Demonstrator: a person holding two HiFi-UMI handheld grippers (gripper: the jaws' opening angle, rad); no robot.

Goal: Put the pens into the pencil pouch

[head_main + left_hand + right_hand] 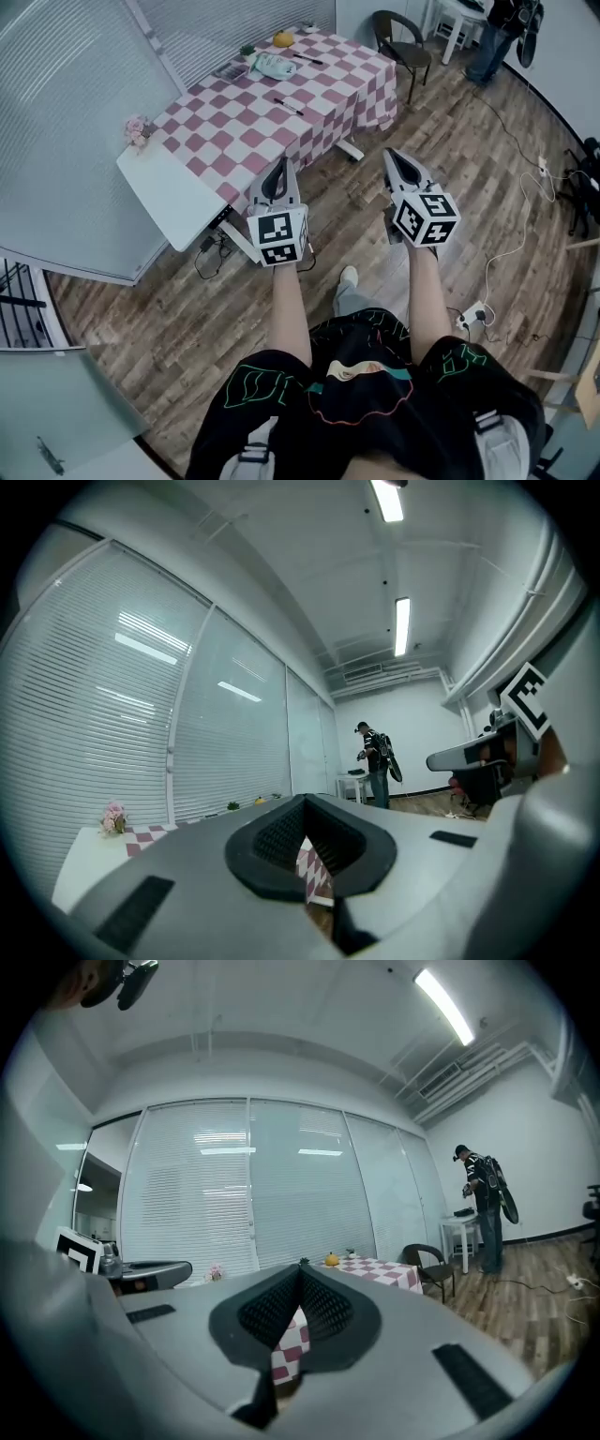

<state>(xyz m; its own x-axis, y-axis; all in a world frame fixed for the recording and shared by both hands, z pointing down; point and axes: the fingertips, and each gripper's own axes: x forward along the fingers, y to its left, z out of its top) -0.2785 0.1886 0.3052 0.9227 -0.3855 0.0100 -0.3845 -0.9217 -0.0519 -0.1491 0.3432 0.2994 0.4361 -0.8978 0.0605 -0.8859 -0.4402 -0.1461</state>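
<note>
A table (323, 112) with a pink-and-white checked cloth stands ahead of me. On it lie a pale pencil pouch (272, 66), a black pen (288, 106) near the middle and another black pen (307, 58) farther back. My left gripper (279, 164) is shut and empty, held in the air just short of the table's near edge. My right gripper (392, 155) is also shut and empty, over the wooden floor beside the table. In the left gripper view the left gripper (305, 801) points level at the cloth. In the right gripper view the right gripper (302, 1265) does likewise.
An orange object (283, 39), a small plant (247, 50) and pink flowers (138, 129) sit on the table. A black chair (403, 42) stands behind it. A person (497, 28) stands at a white side table far right. Cables and a power strip (473, 314) lie on the floor.
</note>
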